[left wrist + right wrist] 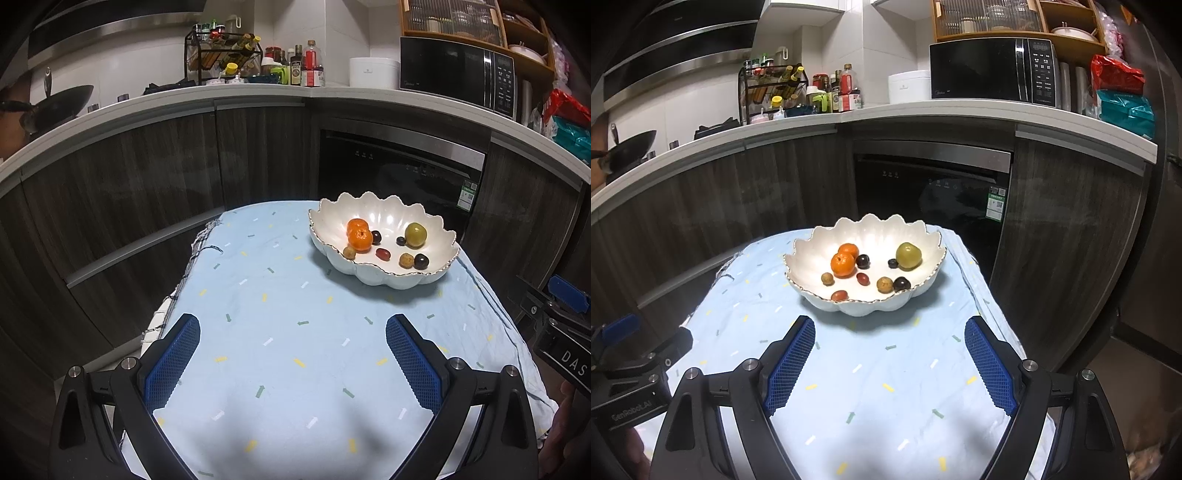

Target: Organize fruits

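Left gripper (293, 332), jaws apart and empty, over a pale blue tablecloth (280, 369). Centre: scalloped white bowl (812, 258) holding two mandarins (843, 264), a green fruit (908, 255), dark plums (902, 284) and small brownish fruits, possibly longans (884, 284). Right gripper (890, 332), likewise apart and empty, near the bowl.

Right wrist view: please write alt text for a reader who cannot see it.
A white scalloped bowl on a light blue tablecloth holds two oranges, a green fruit and several small dark, red and brown fruits. The open, empty right gripper is in the foreground, short of the bowl.
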Motion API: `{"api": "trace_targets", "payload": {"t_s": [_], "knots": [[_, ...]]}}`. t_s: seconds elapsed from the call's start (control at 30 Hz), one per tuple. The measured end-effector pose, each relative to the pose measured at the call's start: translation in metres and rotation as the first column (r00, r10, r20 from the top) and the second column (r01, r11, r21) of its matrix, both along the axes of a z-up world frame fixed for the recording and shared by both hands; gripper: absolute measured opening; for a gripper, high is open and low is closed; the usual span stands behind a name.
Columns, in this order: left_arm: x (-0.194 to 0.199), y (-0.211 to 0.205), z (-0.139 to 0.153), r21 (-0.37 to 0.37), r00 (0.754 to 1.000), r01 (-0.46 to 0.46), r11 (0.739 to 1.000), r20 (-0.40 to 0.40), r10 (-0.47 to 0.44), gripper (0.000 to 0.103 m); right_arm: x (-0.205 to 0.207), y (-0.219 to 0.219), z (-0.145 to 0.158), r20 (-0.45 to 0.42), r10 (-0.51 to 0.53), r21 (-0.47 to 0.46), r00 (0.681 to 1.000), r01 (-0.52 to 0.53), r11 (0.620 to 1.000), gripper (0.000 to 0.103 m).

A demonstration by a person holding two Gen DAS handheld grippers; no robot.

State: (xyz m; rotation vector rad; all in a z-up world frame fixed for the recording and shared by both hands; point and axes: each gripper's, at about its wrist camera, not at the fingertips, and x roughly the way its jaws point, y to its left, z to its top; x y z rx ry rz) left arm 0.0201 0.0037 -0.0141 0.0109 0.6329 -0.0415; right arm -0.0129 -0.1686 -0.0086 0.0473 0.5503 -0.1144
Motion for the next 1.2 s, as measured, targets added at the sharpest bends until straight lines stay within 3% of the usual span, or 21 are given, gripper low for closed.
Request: {"api": "trace_targets", "payload": {"t_s": [1.2], "knots": [[0.0000, -0.0030, 0.0002, 0.014, 1.000, 0.003, 1.000, 0.006, -0.003, 0.103, 0.0027, -0.0007, -0.0038, -0.015, -0.003, 0.018, 1.000, 0.004, 1.000, 0.084]]}}
